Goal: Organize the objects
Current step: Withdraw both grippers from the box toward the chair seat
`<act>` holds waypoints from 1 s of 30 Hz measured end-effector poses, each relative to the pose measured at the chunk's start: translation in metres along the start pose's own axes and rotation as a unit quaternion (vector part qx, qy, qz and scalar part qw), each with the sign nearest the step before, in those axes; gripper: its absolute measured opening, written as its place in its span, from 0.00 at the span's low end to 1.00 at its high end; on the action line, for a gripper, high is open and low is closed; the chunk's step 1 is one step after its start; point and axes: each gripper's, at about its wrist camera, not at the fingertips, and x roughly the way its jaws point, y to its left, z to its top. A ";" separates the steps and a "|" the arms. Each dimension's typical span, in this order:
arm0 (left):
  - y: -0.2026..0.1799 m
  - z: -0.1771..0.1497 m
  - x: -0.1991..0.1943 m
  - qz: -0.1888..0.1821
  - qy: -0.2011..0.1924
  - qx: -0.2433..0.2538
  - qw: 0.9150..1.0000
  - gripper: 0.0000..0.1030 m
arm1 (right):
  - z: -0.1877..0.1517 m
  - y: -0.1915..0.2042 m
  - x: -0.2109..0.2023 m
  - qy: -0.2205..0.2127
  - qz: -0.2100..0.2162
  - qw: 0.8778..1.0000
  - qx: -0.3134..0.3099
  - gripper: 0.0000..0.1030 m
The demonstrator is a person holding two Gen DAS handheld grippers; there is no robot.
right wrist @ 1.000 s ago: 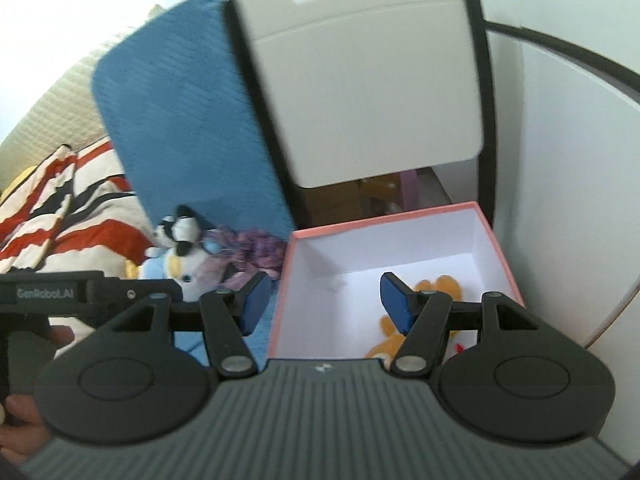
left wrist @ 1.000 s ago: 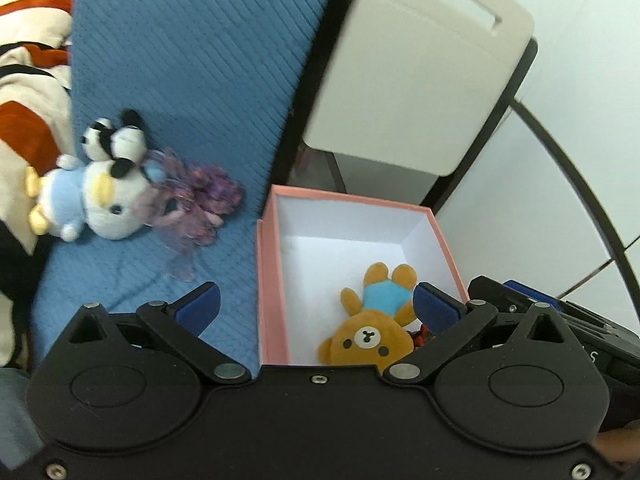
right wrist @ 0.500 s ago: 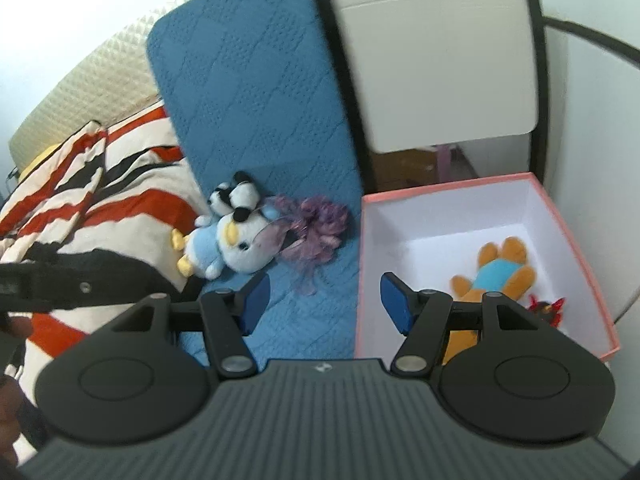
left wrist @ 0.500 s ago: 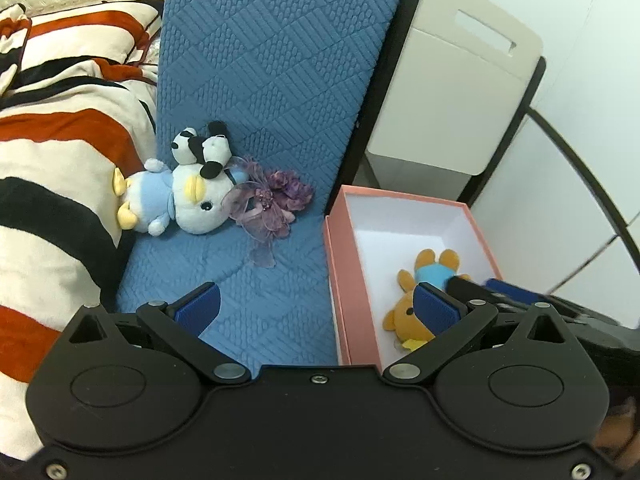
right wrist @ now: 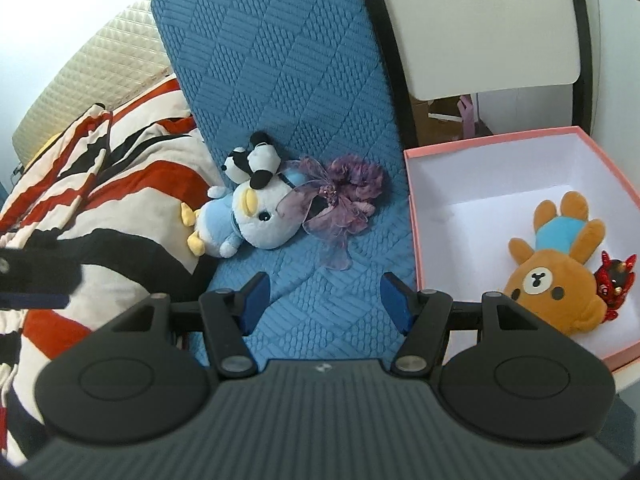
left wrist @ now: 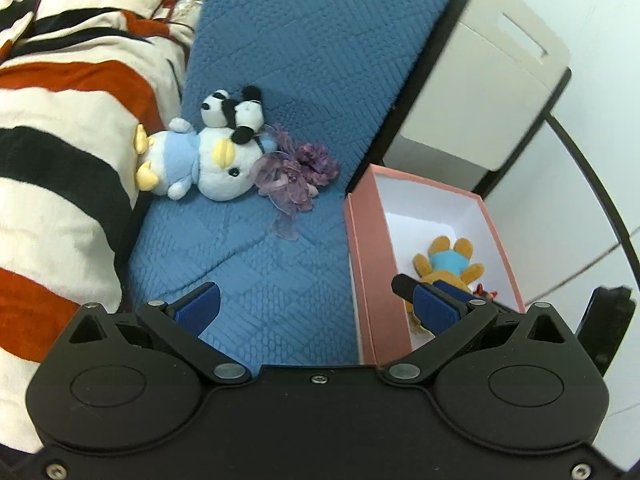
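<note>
A pink box (right wrist: 412,208) (left wrist: 360,240) with a white inside stands at the right of a blue quilted mat (right wrist: 304,100) (left wrist: 280,272). In it lie a brown bear plush (right wrist: 556,268) (left wrist: 448,260) and a small red trinket (right wrist: 616,280). On the mat lie a light blue penguin plush (right wrist: 248,216) (left wrist: 200,160), a small panda plush (right wrist: 252,160) (left wrist: 232,108) on top of it, and a purple ribbon flower (right wrist: 344,196) (left wrist: 292,176). My left gripper (left wrist: 316,308) and my right gripper (right wrist: 324,300) are open and empty, above the mat short of the toys.
A striped red, black and white blanket (left wrist: 60,120) (right wrist: 100,168) lies left of the mat. A white plastic bin (left wrist: 480,80) (right wrist: 480,20) stands behind the box. The other gripper shows at the left edge of the right wrist view (right wrist: 32,276).
Both grippers have moved left, away from the box and toward the toys on the mat. Both stay open and empty.
</note>
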 end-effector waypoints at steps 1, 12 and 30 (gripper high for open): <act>0.005 0.002 0.001 0.003 -0.003 -0.006 1.000 1.00 | 0.000 0.000 0.004 0.000 -0.003 1.000 -0.002 0.62; 0.025 0.013 0.023 0.036 -0.015 -0.016 0.999 1.00 | 0.002 -0.008 0.040 0.015 -0.010 1.000 0.003 0.62; 0.034 0.020 0.051 0.011 -0.018 -0.051 0.998 1.00 | 0.006 -0.008 0.087 0.012 -0.002 1.000 -0.001 0.62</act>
